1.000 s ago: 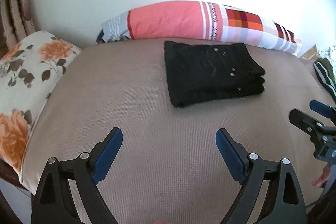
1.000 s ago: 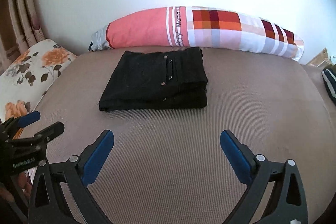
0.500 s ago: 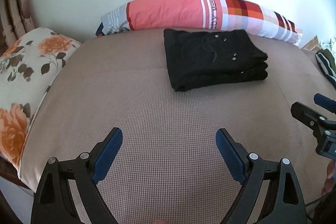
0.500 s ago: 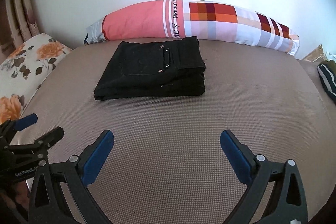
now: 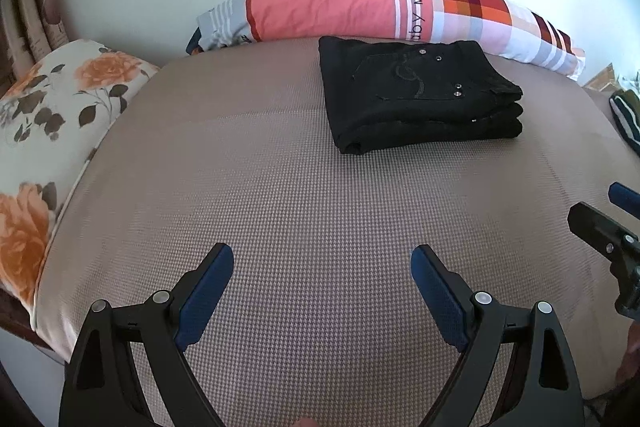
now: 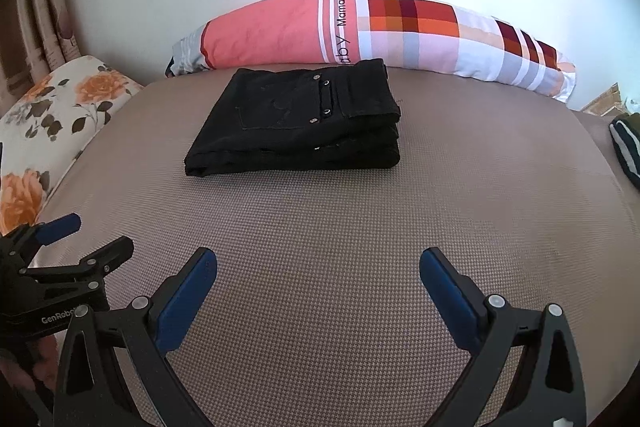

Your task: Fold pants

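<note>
The black pants [image 5: 420, 99] lie folded into a neat stack in the upper middle of the frame, on the tan bed [image 5: 320, 211], just in front of the long striped pillow [image 5: 380, 5]. We judge the fold done. Our left gripper [image 5: 322, 267] and right gripper [image 6: 318, 269] hover at the bottom, jaws wide and empty, well apart from the stack so it lies undisturbed. A floral pillow [image 5: 52, 115] sits at the left.
</note>
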`<state>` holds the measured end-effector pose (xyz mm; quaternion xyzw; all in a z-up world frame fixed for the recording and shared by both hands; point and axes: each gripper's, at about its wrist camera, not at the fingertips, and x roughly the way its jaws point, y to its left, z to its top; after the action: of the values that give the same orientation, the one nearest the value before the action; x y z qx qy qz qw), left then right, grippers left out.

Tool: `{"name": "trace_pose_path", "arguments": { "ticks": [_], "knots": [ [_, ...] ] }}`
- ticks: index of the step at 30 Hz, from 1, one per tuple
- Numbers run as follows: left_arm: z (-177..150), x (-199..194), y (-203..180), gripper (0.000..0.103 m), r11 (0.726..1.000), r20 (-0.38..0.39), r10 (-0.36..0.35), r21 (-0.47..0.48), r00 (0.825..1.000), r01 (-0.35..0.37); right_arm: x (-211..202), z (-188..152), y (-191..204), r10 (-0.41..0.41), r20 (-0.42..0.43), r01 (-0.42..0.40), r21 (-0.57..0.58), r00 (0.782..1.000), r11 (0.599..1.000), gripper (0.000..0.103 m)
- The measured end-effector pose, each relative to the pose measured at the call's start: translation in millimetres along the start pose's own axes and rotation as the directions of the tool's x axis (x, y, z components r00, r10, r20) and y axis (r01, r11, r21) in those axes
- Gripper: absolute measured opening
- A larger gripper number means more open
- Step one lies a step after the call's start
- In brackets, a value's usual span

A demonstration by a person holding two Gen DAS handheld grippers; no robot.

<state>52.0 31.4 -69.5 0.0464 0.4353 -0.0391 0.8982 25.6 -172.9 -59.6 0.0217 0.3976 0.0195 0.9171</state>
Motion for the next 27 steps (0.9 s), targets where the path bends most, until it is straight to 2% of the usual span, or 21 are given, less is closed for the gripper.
{"name": "trace_pose_path", "arguments": {
  "ticks": [27],
  "knots": [
    [-2.6,2.9,-2.6,0.090,1.000,0.001,0.018,0.018,1.000,-0.018,7.8,-7.4,6.7,0.009,-0.036,-0.009,-0.011,0.999,1.000,0.100]
  ]
}}
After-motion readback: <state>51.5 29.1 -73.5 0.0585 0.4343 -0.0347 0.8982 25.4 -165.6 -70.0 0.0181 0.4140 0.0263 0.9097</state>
